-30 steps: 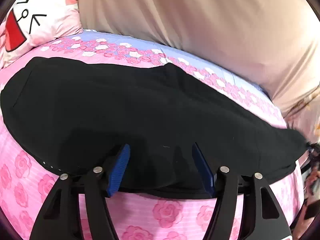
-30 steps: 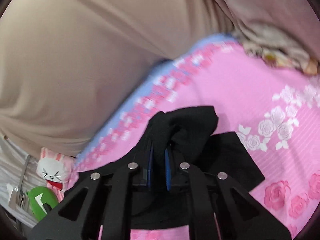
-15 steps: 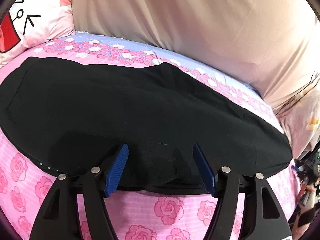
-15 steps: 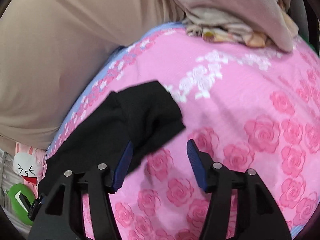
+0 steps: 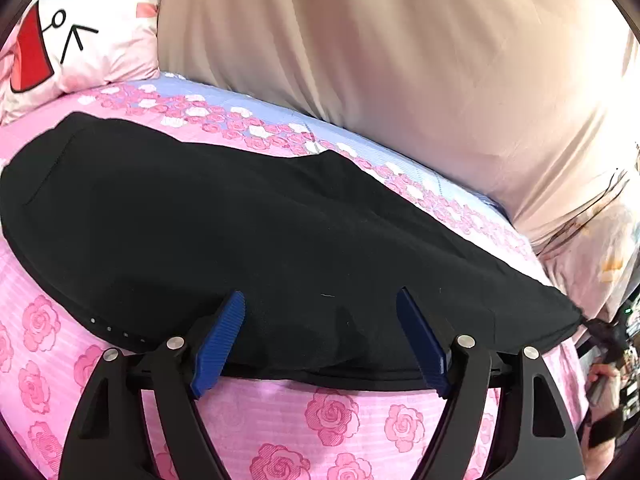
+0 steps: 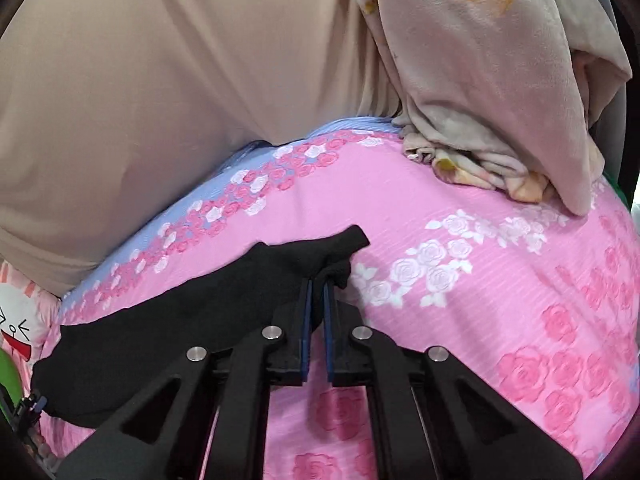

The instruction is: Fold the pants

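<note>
**Two grippers, one pair of black pants on the rose sheet**

One pair of black pants (image 5: 248,232) lies stretched flat across the pink rose-print sheet (image 5: 332,416), and we take those pants as our landmark. At their near edge we see the left gripper (image 5: 320,304), its two blue pads (image 5: 218,340) spread wide and widening just now. The cloth lies under the gap between them, and the pads are not pressing on it.

Over to the other camera: the right gripper (image 6: 316,284) sits at the far end of the pants (image 6: 200,312), where the leg tip bunches up. Its jaws have just snapped together, and the two blue pads (image 6: 306,320) are pinching a fold of the black fabric, which puffs out just beyond the tips.

Behind the pants we count one big beige cushion (image 5: 400,60) running along the sheet's blue border. Beyond their left end there is one pillow (image 5: 80,32) with a cartoon face. Past the pinched end lies one crumpled pale blanket (image 6: 500,120), well apart from the cloth. At the right edge of the left view, a hand (image 5: 604,376) shows beside that end.
</note>
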### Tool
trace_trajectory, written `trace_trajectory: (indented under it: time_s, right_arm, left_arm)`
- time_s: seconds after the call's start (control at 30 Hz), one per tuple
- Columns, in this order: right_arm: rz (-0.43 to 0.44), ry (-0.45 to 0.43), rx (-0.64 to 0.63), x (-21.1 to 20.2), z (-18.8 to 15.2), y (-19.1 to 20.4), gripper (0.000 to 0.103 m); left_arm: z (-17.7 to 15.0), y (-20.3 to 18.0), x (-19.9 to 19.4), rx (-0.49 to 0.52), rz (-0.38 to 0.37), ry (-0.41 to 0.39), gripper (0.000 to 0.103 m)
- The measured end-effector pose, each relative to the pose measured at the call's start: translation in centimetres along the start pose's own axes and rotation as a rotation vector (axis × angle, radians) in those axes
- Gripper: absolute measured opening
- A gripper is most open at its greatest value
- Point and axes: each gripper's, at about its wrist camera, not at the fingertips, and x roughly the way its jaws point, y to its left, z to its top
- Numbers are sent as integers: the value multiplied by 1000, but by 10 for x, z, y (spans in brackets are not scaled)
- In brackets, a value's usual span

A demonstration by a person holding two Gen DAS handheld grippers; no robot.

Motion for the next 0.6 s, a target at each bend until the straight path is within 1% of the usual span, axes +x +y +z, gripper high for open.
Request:
trace_trajectory:
  time_s: [0.07, 0.1, 0.17, 0.2, 0.23, 0.27, 0.3, 0.33, 0.37, 0.4, 0.43, 0.47, 0.5, 0.53, 0.57, 0.6]
  right_arm:
    - [-51, 101, -11, 30, -14, -7, 4]
    - [-48, 100, -3, 30, -15, -8, 4]
    - [-31, 54, 53, 13, -9, -14, 5]
    - [-45, 27, 92, 2, -8, -19, 6]
    - [-61, 5, 103, -6, -8, -17, 8]
    - [-68, -28, 89, -20, -10, -12, 8]
    - [-46, -45, 56, -31, -14, 0, 8]
    - [4, -36, 12, -40, -20, 17, 10]
    - [49, -16, -25, -44, -27, 35, 14]
    - [101, 16, -77, -46, -37, 56, 17]
    - [168, 62, -146, -46, -53, 84, 27]
    - [221, 101, -185, -45, -67, 104, 40]
    - [280, 148, -221, -40, -82, 127, 44]
    - [321, 182, -241, -35, -93, 145, 45]
    - [379, 234, -261, -25, -108, 168, 45]
    - [416, 265, -264, -18, -117, 183, 45]
  left_arm:
    - [0, -2, 1, 4, 5, 3, 77]
    - [0, -3, 2, 10, 8, 4, 79]
    - [-1, -7, 4, 27, 18, 14, 82]
    - [-1, -8, 5, 34, 22, 19, 83]
    - [-1, -9, 5, 40, 27, 18, 83]
    - [-1, -10, 4, 41, 28, 16, 83]
    - [-1, -9, 3, 36, 28, 13, 83]
    - [-1, -7, 1, 23, 26, 11, 83]
    - [-1, -4, -2, -1, 20, 5, 84]
    - [-3, 2, -7, -44, -5, 5, 84]
    - [-5, 8, -12, -96, -31, 5, 83]
    - [-7, 12, -15, -126, -49, 1, 84]
    - [-9, 21, -22, -184, -94, -3, 84]
    - [-11, 28, -25, -229, -126, 0, 84]
    - [-11, 36, -27, -279, -148, 7, 84]
    - [-11, 49, -28, -351, -175, 15, 84]
